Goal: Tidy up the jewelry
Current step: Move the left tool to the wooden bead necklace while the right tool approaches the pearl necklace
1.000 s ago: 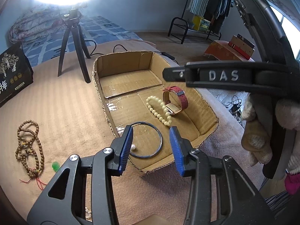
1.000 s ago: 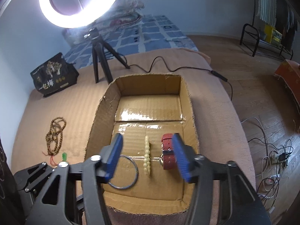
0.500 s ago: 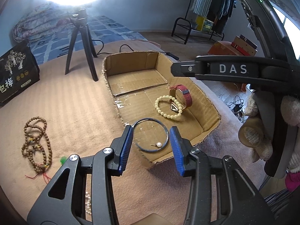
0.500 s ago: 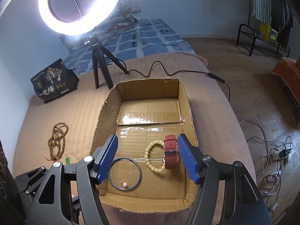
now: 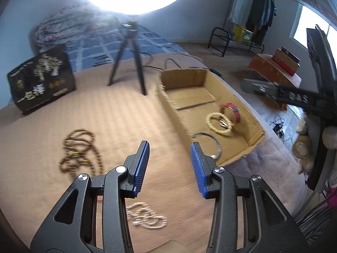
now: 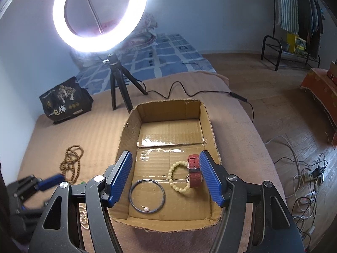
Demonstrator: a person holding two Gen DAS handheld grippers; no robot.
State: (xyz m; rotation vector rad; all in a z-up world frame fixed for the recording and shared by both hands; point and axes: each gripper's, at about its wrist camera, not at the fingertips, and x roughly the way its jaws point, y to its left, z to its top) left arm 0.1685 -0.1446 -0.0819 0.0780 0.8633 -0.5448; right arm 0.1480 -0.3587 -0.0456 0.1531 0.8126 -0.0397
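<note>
The left gripper (image 5: 170, 167) is spread wide, its two blue ribbed pads (image 5: 141, 168) well apart with nothing between them, and it tilts forward and down. The right gripper (image 6: 166, 178) is likewise parted wide and empty, both blue pads (image 6: 210, 177) angled outward on their black arms, pointing forward and downward. In the right wrist view the left gripper (image 6: 47, 181) shows blurred at the lower left, lower than and just beside the right one.

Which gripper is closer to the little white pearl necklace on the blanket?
Left. The left gripper hovers just above the white pearl necklace; the right gripper is over the cardboard box.
</note>
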